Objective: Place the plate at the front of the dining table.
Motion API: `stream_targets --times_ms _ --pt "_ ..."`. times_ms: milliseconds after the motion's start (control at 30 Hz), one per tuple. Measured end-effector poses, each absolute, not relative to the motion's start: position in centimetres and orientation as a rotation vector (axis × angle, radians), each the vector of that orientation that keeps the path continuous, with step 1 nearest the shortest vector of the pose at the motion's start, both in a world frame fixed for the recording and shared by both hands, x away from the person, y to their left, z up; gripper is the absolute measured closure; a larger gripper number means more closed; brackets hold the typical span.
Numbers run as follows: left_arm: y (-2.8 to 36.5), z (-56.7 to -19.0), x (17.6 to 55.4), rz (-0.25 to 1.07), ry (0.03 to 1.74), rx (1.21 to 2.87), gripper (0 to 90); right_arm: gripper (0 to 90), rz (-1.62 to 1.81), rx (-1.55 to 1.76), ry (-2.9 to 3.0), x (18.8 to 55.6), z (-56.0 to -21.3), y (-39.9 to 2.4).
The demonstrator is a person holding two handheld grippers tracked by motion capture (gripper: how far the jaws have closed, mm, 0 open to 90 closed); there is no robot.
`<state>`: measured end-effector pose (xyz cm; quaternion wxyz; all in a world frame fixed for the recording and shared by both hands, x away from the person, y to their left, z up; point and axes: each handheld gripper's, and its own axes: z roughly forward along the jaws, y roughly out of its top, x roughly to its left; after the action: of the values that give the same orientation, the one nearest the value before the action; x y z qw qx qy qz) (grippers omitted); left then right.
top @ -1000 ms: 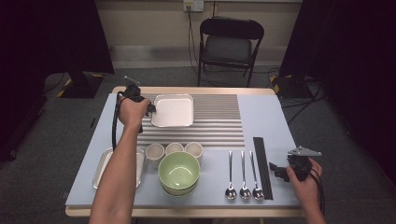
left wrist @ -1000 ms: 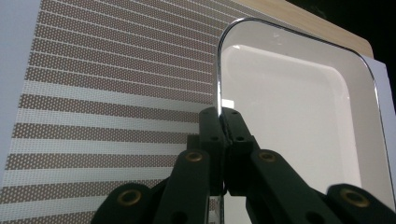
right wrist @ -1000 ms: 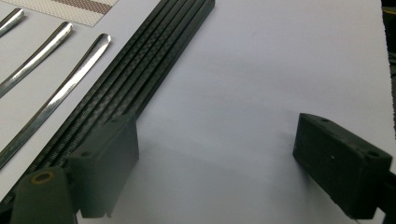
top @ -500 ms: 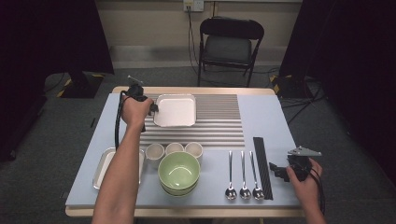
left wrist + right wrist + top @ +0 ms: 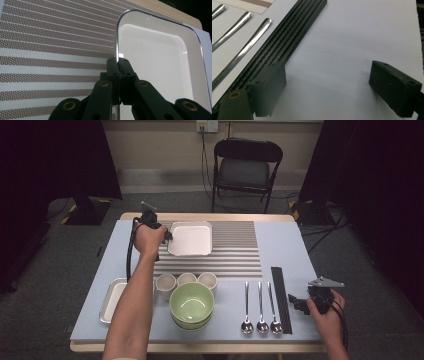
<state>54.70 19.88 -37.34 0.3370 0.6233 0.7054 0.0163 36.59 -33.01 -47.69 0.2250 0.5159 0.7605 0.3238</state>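
- Left gripper point(image 5: 117, 62): jaws clenched on the near-left rim of the white square tray point(image 5: 155, 62); the left gripper view has the rim pinched between both pads. In the high view this gripper point(image 5: 167, 236) sits at the tray's left edge.
- White square tray point(image 5: 190, 239): lies on the striped placemat point(image 5: 235, 255) at the far-left part of the table point(image 5: 285, 240), its left side overhanging the mat's left edge.
- Right gripper point(image 5: 325, 87): released, jaws wide apart over bare table surface, nothing between them. In the high view it point(image 5: 296, 301) rests at the near-right of the table, just right of the black chopstick bundle point(image 5: 281, 297).
- Black chopstick bundle point(image 5: 287, 42): the left jaw stands against its near end.
- Three spoons point(image 5: 260, 307): side by side, left of the bundle.
- Green bowls point(image 5: 192, 304): stacked at near centre, three small cups point(image 5: 186, 280) in a row just beyond.
- Second tray point(image 5: 112, 300): near left, partly under the forearm.
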Motion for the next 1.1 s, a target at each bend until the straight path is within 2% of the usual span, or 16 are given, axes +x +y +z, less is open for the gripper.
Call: stream_targets --times_ms 1100 --pt "19.0 -39.1 55.6 0.065 1.866 1.608 88.8 13.1 0.895 1.423 2.099 36.6 -47.7 -33.0"
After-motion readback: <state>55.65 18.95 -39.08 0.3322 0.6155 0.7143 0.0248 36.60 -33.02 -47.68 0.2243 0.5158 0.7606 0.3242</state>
